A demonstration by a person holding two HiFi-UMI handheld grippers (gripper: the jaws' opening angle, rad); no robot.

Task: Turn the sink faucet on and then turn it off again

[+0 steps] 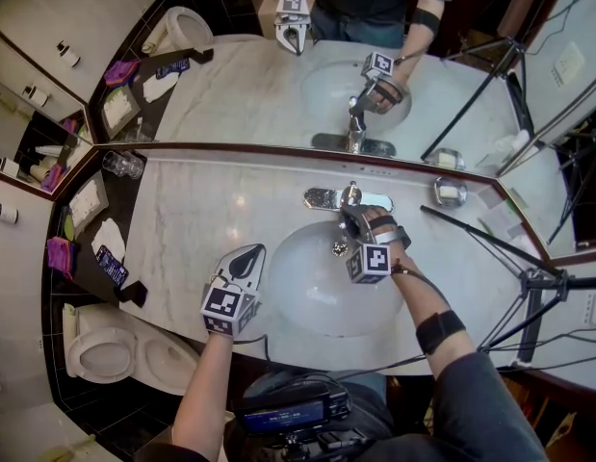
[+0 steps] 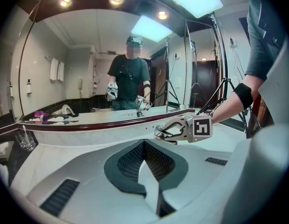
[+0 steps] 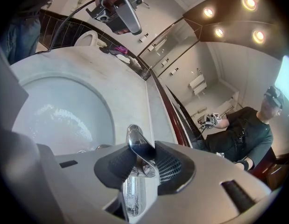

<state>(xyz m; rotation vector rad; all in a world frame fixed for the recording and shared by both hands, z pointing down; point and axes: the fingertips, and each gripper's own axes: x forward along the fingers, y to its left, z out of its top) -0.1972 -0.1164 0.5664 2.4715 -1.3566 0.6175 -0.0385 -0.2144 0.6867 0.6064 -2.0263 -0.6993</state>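
Observation:
The chrome faucet (image 1: 349, 198) stands behind the white basin (image 1: 296, 296) in the marble counter. My right gripper (image 1: 352, 221) reaches over the basin onto it. In the right gripper view the faucet's chrome lever handle (image 3: 135, 143) stands between the two dark pads, which touch it on both sides: my right gripper (image 3: 143, 160) is shut on it. I cannot tell whether water runs. My left gripper (image 1: 246, 257) hovers over the counter left of the basin, shut and holding nothing. The left gripper view shows its closed tips (image 2: 145, 146), with the right gripper (image 2: 165, 133) at the faucet beyond.
A wall mirror (image 1: 259, 85) rises behind the counter. A drinking glass (image 1: 122, 165) and a black tray of toiletries (image 1: 90, 229) sit at the left, a soap dish (image 1: 450, 192) right of the faucet. A toilet (image 1: 105, 352) is lower left, a tripod (image 1: 531, 282) at the right.

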